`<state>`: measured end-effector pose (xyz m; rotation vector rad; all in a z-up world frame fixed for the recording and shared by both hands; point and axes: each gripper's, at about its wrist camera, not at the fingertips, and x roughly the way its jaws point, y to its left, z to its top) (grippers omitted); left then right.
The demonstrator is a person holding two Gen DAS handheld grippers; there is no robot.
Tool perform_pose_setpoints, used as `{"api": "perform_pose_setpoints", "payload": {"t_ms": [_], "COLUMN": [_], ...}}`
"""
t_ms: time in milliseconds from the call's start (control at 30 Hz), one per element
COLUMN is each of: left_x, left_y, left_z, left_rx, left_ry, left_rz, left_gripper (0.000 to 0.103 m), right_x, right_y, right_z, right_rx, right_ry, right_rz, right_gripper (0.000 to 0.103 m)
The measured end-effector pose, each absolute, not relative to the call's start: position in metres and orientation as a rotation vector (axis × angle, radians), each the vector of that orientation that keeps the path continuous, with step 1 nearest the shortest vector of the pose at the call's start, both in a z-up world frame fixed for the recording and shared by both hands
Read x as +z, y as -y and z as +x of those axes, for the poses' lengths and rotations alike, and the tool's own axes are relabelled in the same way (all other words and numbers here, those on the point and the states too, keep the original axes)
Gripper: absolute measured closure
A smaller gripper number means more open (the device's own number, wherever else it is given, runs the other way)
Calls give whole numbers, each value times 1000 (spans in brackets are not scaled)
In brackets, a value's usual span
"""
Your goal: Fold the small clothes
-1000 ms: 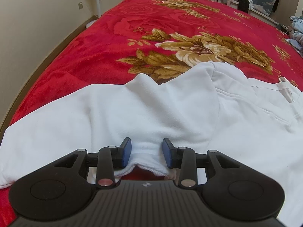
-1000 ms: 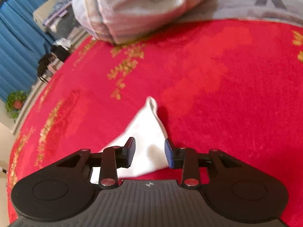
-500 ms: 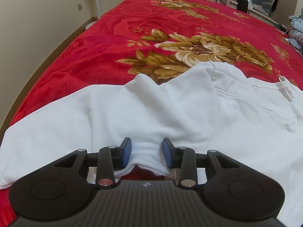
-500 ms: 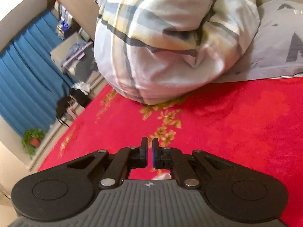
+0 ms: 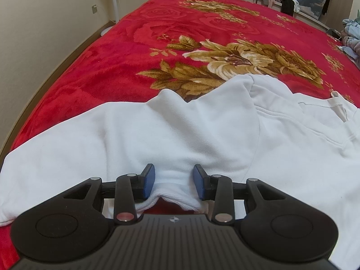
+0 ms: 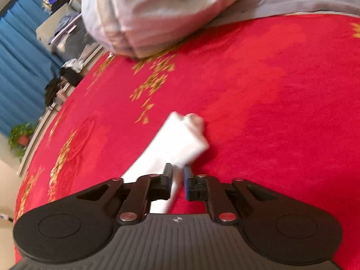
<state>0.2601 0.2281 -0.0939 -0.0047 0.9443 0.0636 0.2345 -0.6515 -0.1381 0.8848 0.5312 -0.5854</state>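
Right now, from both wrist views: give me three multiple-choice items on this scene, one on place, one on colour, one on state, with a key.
1. Where does the white cotton hooded garment lie?
A. on the red floral plush blanket
B. on the floor
C. in a storage bin

2. What colour are the pads on the left gripper fingers?
A. green
B. blue
C. orange

3. What state is the right gripper in?
A. wide open above bare blanket
B. out of view
C. shut on the white sleeve

Key:
1 A, the garment spreads flat over the blanket in the left wrist view.
2 B, both pads show blue beside the gathered white hem.
3 C, the fingers stand nearly together with a strip of blurred white cloth passing between them.
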Motion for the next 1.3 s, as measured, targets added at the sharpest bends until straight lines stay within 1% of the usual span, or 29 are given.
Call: {"api": "perform_pose_setpoints", "payload": {"t_ms": [67,100,167,200,233,300,333,367,467,533,633,667,700,767,900,1000,1033,1067,1100,1300], "left_x": [-94,-94,-94,-94,-94,-94,-95,-95,-95,-95,-94,-94,-94,-94,-93,-88,-85,-79,-73,-20], "left_y": [-228,-228,-229,-230,-230,-230,-230,-229,-225,-226,-227,-227,-227,-228,-228,-230,-231,-231,-231,-221], "left_z": [259,259,258,258,258,259,259,259,258,257,256,256,256,256,254,251,249,245,240,186], "left_rx": [62,60,55,52,50,51,49,49,51,52,51,51,51,51,43,34,33,31,28,-17], "left_ry": [-942,-941,-940,-940,-940,-940,-939,-938,-931,-926,-921,-919,-918,-917,-908,-895,-884,-867,-844,-642], "left_rz": [-2,-4,-7,-8,-9,-14,-14,-11,8,3,-11,-13,-14,-18,-26,-39,-52,-66,-77,-66], "left_gripper": [61,61,61,61,61,59,59,57,56,55,55,54,54,54,54,54,54,54,54,54], "right_x": [-130,-123,-101,-93,-91,-101,-109,-118,-142,-150,-148,-147,-146,-138,-123,-135,-135,-130,-122,-55], "right_y": [665,671,676,675,673,670,669,667,667,666,660,657,654,654,680,701,699,691,682,606], "right_z": [258,265,266,264,262,255,248,242,237,239,254,258,261,259,219,208,208,205,199,159], "right_rx": [-585,-573,-526,-508,-499,-545,-581,-608,-658,-681,-665,-648,-631,-658,-868,-821,-798,-813,-822,-614], "right_ry": [-510,-463,-299,-260,-269,-356,-396,-431,-511,-519,-525,-534,-537,-515,-390,-466,-507,-513,-485,-398], "right_rz": [859,852,810,783,766,753,762,772,775,793,750,738,714,658,665,782,767,721,685,530], "right_gripper": [86,86,86,84,83,82,82,79,79,79,79,84,100,101,101,101,100,96,95,95]}}
